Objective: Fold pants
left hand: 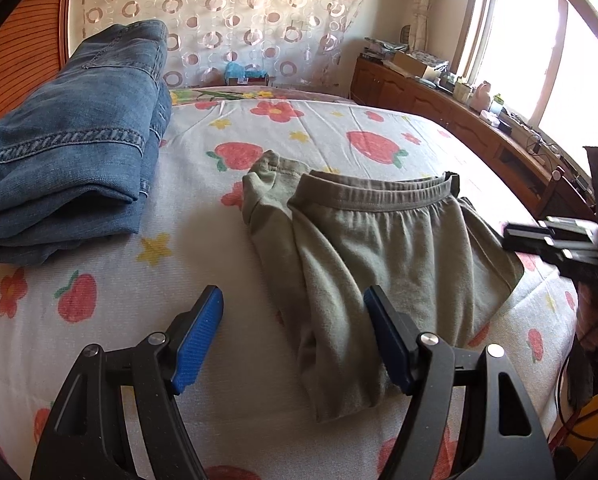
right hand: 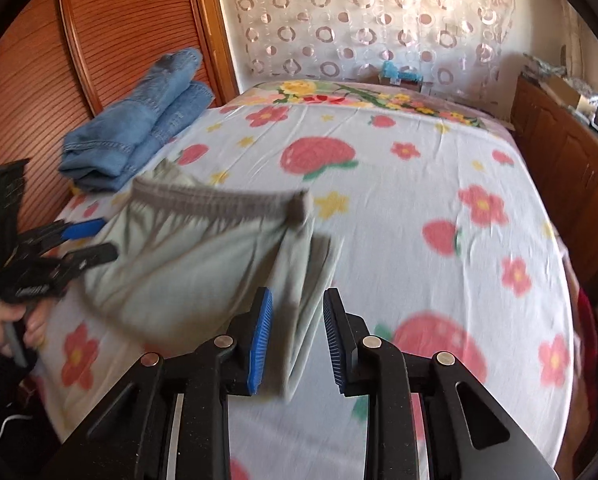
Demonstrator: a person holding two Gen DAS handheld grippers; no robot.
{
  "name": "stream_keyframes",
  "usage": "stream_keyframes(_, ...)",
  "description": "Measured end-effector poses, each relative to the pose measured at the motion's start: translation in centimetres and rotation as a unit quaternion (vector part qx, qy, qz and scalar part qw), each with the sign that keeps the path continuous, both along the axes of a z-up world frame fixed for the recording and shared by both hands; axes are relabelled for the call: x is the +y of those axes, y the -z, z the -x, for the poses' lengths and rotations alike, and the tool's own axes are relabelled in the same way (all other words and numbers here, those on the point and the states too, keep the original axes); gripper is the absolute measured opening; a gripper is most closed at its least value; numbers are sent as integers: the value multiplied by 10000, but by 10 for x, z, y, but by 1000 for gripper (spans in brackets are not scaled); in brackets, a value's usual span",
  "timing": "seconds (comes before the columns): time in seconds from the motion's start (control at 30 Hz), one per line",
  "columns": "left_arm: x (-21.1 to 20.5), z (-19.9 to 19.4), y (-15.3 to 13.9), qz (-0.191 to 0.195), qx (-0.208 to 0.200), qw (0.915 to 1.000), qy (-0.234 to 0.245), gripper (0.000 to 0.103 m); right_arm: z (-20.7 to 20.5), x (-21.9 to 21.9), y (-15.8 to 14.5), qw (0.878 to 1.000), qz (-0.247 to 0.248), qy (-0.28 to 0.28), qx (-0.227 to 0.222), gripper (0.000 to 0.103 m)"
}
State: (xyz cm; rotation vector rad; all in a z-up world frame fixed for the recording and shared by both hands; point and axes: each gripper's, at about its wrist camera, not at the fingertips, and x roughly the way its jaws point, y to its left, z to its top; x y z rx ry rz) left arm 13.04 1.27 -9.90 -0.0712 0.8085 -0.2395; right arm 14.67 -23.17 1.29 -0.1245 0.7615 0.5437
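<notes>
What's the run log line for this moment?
left gripper open | right gripper open beside green pants | jeans folded

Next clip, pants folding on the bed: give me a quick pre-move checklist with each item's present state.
1. Green pants folded over, waistband on top: ok.
2. Left tongs open, nothing gripped: ok.
3. Right tongs open around the pants' folded edge, pads not pressing: ok.
4. Fold neat: not ok, a cuff sticks out past the waistband on the jeans' side.
5. Jeans folded and apart from the pants: ok.
6. Bare bed beside the pants: ok.
</notes>
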Motion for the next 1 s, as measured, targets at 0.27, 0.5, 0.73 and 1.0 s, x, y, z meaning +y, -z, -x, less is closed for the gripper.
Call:
stream_keyframes(0.27, 1, -1, 0, -1, 19, 10000, -12, 74, 27, -15, 9, 9998, -60, -20, 164, 27)
stream_keyframes(0.5, -1, -2, 0, -89, 29, 9999, -39, 74, 28, -15, 12, 9999, 21, -57, 159, 8)
stream_keyframes(0.73, -2, -2, 1, -104, 30, 9999, -35, 74, 30, -13, 12, 9997, 154, -126, 130, 5)
stream_keyframes(1.0, -2, -2, 1, -133, 31, 9999, -29, 74, 36, -16, 1, 9998, 149, -98, 5, 5)
